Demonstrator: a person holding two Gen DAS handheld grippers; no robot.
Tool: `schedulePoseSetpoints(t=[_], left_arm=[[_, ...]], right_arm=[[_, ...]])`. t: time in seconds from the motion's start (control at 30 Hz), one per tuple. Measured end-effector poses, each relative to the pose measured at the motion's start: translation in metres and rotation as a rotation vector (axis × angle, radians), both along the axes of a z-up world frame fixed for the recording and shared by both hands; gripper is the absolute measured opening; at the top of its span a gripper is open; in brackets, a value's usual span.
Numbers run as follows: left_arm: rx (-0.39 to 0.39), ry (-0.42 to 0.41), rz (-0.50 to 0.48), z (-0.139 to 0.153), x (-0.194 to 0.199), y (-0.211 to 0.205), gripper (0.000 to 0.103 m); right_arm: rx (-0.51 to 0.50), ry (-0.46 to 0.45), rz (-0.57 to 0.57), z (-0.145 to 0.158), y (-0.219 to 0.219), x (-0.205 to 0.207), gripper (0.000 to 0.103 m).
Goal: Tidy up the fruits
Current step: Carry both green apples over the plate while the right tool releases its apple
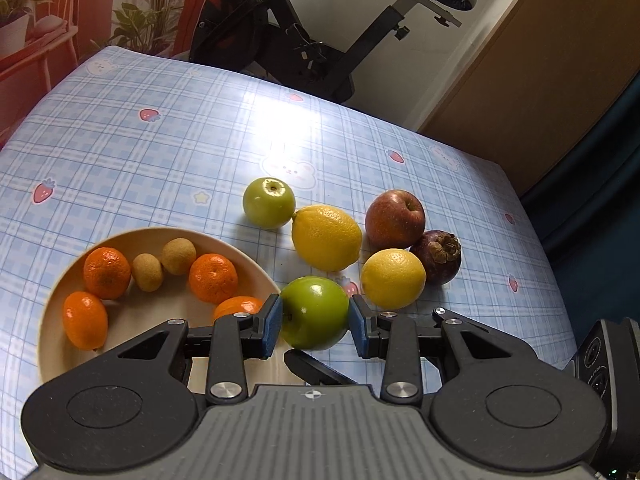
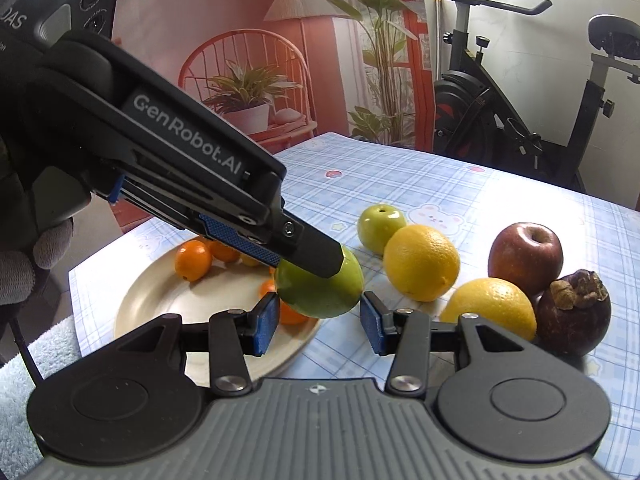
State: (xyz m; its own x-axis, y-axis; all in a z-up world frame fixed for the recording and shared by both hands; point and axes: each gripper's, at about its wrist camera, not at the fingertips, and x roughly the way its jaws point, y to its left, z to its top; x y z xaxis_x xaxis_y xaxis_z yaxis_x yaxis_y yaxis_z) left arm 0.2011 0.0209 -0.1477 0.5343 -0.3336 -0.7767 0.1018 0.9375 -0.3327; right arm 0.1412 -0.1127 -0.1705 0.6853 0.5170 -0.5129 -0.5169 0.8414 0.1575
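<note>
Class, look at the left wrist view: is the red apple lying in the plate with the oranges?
No. The red apple sits on the checked tablecloth, beside the mangosteen and well outside the plate.

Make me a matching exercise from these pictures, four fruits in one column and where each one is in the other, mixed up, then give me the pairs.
Column one:
1. Near green apple
2. Mangosteen
3. Far green apple
4. Mandarins

Column two:
A. On the cream plate
B. Clamped in the left hand-held gripper
C. On the cloth, touching the larger lemon
D. Against the red apple, at the right of the group

Pairs: 1-B, 2-D, 3-C, 4-A
</note>
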Motion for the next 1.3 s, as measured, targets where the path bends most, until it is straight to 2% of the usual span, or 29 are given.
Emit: schedulePoseSetpoints(t=[0.4, 0.53, 0.93, 1.3], left_arm=[[0.016, 0.065, 0.148, -0.008, -0.028, 0.073, 0.038], [0.007, 0.092, 0.189, -0.013, -0.036, 0.095, 0.038], [-0.003, 0.100, 0.261, -0.026, -0.038, 0.127, 0.038], [0.013, 0.080, 0.274, -0.029, -0.043, 0.136, 0.037]], right_arm=[[-0.018, 0.092, 0.184, -0.007, 0.076, 0.015, 0.047], [-0.056, 0.105, 0.239, -0.013, 0.099, 0.018, 0.047], [-0.110, 0.142, 0.346, -0.024, 0.128, 0.031, 0.046], [-0.137, 0.150, 0.377, -0.028, 0.143, 0.037, 0.046]])
